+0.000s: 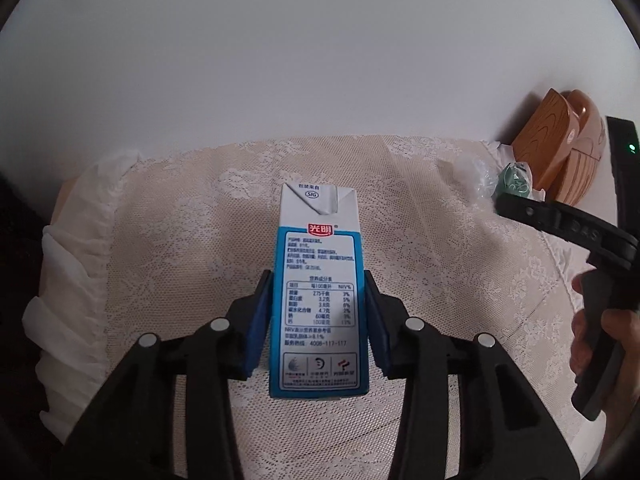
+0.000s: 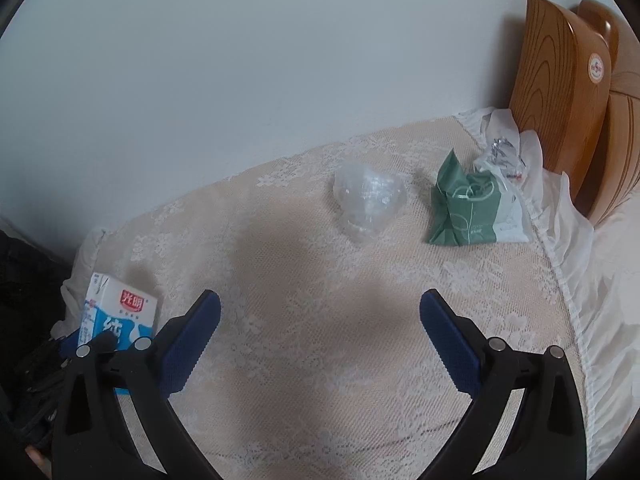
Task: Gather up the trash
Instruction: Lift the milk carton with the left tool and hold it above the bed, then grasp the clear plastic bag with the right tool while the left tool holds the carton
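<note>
A blue-and-white milk carton [image 1: 316, 216] stands upright on the lace cloth, and my left gripper [image 1: 318, 280] is shut on it, its blue pads pressing the two narrow sides. In the right wrist view the same carton [image 2: 116, 312] shows at the far left. My right gripper [image 2: 320, 312] hangs open over bare cloth with nothing between its fingers. Beyond it lie a crumpled clear plastic wrapper [image 2: 368, 200] and a green-and-white paper bag [image 2: 468, 212]. A white plastic bag with foil scraps [image 2: 504, 148] rests behind the green bag.
The lace cloth [image 2: 320, 380] covers a small surface with a white frilled edge [image 2: 568, 264] on the right and a plain wall behind. A wooden headboard [image 2: 560, 64] rises at the far right. A hand on a black handle [image 1: 592, 332] is at the right edge of the left wrist view.
</note>
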`<state>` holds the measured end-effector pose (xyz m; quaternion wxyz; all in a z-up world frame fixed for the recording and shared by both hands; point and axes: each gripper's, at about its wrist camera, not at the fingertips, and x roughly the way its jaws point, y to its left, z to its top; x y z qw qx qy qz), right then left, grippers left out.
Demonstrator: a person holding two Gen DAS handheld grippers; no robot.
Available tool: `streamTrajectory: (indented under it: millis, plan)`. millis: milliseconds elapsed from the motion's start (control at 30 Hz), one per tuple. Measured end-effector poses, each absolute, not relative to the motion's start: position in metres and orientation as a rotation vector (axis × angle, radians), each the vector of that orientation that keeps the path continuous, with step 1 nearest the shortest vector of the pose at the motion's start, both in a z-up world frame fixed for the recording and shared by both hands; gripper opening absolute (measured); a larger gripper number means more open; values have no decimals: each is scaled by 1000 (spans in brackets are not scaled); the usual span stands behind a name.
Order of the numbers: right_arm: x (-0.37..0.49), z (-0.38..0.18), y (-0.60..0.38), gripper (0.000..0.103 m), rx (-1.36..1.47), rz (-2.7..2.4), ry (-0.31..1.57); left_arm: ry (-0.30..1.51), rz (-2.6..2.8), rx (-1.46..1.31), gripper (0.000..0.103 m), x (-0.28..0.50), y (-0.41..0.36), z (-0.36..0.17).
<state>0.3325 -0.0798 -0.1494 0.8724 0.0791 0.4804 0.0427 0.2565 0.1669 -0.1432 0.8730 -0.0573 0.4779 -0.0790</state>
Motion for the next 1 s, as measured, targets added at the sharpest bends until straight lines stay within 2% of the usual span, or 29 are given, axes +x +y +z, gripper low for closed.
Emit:
streamTrajectory:
  millis: [167, 233, 333, 400, 500, 800, 1000]
  plan:
    - [377, -168, -74, 99, 120, 9, 1000, 984, -158, -113, 42, 251, 158, -137]
    - [394, -179, -73, 96, 95, -35, 1016, 988, -159, -112, 42, 250, 155, -136]
    - [409, -193, -75, 74, 77, -71, 1048, 987, -147, -95, 42, 250, 153, -138]
    - [414, -195, -78, 41, 81, -74, 1060, 986, -144, -89, 42, 249, 152, -137]
    - [407, -187, -82, 26, 98, -52, 1038, 980, -148, -80, 42, 246, 150, -134]
    - [290, -128, -110, 23, 171, 90, 922, 953, -212, 3, 42, 203, 102, -105]
    - [154, -114, -158, 24, 182, 38, 943, 943, -355, 82, 42, 137, 33, -87]
